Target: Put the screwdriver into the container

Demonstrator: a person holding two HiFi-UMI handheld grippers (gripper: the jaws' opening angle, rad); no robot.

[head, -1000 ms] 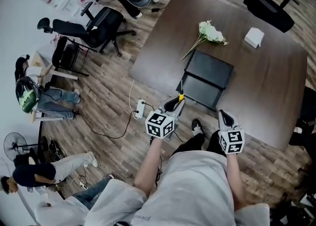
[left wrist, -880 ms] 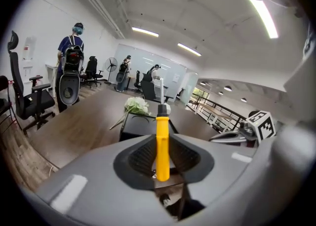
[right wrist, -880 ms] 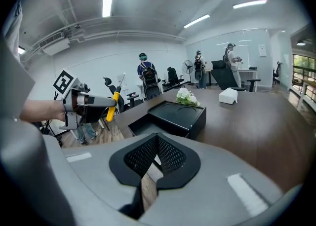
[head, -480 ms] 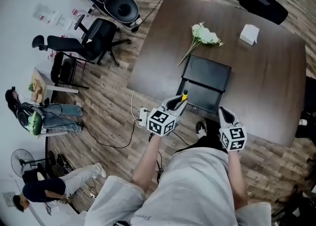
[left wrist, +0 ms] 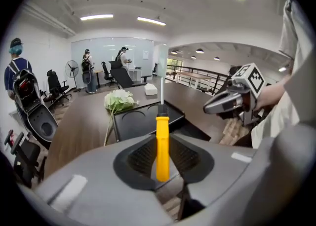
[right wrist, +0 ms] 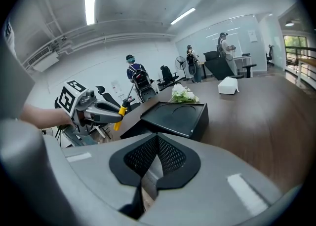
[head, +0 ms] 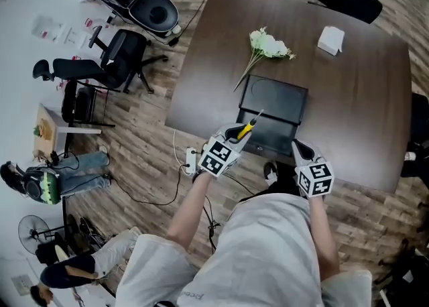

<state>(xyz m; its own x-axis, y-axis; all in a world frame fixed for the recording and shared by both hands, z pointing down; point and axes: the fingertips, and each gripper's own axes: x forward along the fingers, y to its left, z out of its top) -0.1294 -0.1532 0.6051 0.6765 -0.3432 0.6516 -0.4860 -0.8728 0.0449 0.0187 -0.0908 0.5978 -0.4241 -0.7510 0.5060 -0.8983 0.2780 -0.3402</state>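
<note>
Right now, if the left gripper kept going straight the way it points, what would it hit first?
Probably the black container: the screwdriver clamped in the jaws of the left gripper points at it, so its tip would arrive first. The gap is hard to judge.

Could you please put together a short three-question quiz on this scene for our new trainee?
1. True or false: the left hand-held gripper is shut on the screwdriver.
2. What lies on the table beyond the container? A) flowers B) a mug C) a laptop
3. Fill in: the right hand-held gripper holds ____.
Key: 1 true; 2 A; 3 nothing.
</note>
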